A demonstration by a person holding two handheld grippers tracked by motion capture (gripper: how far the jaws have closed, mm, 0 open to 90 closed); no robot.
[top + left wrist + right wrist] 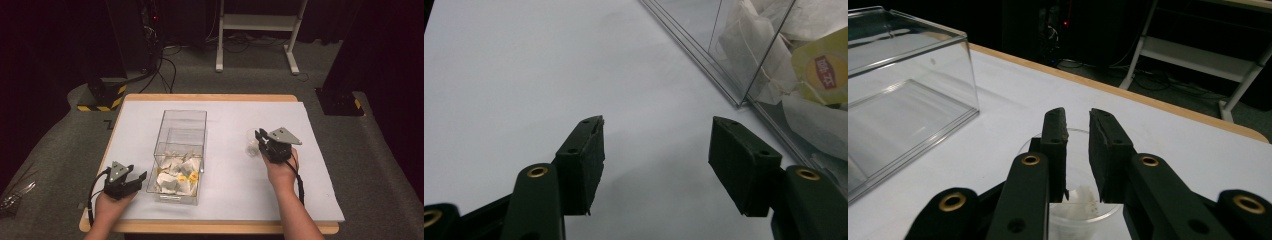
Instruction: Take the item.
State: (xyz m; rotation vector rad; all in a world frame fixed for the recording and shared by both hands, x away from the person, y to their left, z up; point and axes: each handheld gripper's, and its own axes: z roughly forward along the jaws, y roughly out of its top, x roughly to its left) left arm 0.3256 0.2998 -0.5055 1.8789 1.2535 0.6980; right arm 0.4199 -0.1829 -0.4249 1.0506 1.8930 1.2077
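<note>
Because the right gripper (1077, 117) hangs directly over the clear cup (1083, 210), its 2 jaws stand only a narrow gap apart with nothing pinched between them, which reads as a release: a white tea bag (1079, 196) lies inside the cup just below the fingertips, apparently dropped there. In the high view the cup (251, 141) sits just ahead of that gripper (262, 138), on the white table cover (230, 120), well apart from the clear box (181, 150) that holds the remaining tea bags (176, 176). The box stands between the 2 hands so either can reach it. The left gripper (134, 176) waits low beside the box's near corner, its jaws wide and empty; in the left gripper view the box wall (744, 60) stands just beyond the right-hand finger (739, 160), a yellow tag (824, 70) behind it.
</note>
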